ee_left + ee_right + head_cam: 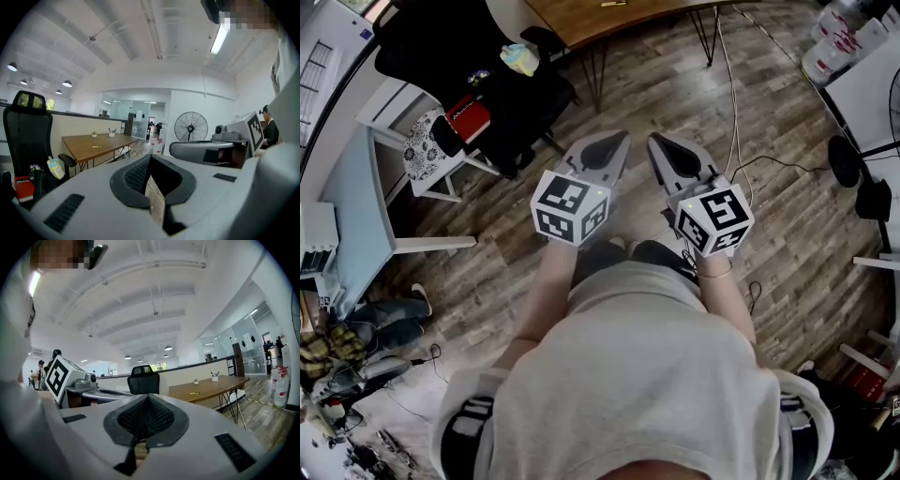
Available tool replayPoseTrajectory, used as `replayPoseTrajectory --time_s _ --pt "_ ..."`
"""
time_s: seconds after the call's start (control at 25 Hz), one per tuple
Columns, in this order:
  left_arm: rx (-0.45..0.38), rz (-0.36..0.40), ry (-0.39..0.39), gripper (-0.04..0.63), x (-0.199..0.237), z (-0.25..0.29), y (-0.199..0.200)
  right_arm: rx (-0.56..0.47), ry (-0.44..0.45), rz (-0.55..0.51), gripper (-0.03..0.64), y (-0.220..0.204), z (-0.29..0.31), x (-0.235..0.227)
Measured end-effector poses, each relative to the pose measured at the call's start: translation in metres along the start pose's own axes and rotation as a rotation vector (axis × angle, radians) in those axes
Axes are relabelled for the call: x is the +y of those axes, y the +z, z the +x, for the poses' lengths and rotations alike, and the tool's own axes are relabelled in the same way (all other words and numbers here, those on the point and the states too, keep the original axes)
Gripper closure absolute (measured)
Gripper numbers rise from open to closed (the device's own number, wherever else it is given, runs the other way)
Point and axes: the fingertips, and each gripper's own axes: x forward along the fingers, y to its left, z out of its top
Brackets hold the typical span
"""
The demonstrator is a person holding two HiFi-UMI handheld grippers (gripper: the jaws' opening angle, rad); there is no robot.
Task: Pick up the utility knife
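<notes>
Well ahead of both pairs of fingertips, across a stretch of grey-brown wood-plank floor, stood a long brown wooden table on thin black hairpin legs. On its top lay a small flat yellow object, taken to be the utility knife but too small to confirm. Left gripper and right gripper were held side by side at waist height, pointing roughly level toward the table. Each gripper's own view showed its ribbed black pads pressed together with nothing between them. Neither was anywhere near the knife; pick-up not begun, approach was the step in hand. Judgement: to do it well, walk up to the table edge first, spread one gripper's fingers before descending, come down from above with the fingers straddling the handle across its narrow width near the middle, and close only once the pads bracket it. The knife lay flat, its long axis appearing to run crosswise to the fingers' line of reach, as seen from both grippers. Which end carried the blade could not be told at this range.
</notes>
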Motion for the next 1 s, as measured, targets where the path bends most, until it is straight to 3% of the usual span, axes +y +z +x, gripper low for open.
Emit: replayPoseTrajectory --time_s 0.12,0.2,0.44,0.6,1.0 --pt "0.008 0.001 0.028 0.580 -0.002 0.003 -0.004 0.014 0.010 -0.002 0.607 -0.005 -0.005 -0.005" --pt "0.019 -0.008 0.041 0.503 -0.003 0.006 -0.008 0.024 0.011 -0.004 0.607 -0.008 -0.007 -0.009" --pt "0.040 -0.003 0.087 0.417 0.001 0.015 -0.012 0.033 0.025 0.006 0.607 -0.012 -0.008 -0.022" --pt "0.073 0.027 0.084 0.416 0.013 0.024 -0.012 0.046 0.017 0.027 0.607 -0.018 0.003 -0.033" --pt "0.111 -0.014 0.046 0.426 0.090 0.080 -0.008 0.098 -0.051 0.039 0.607 -0.030 0.069 -0.085"
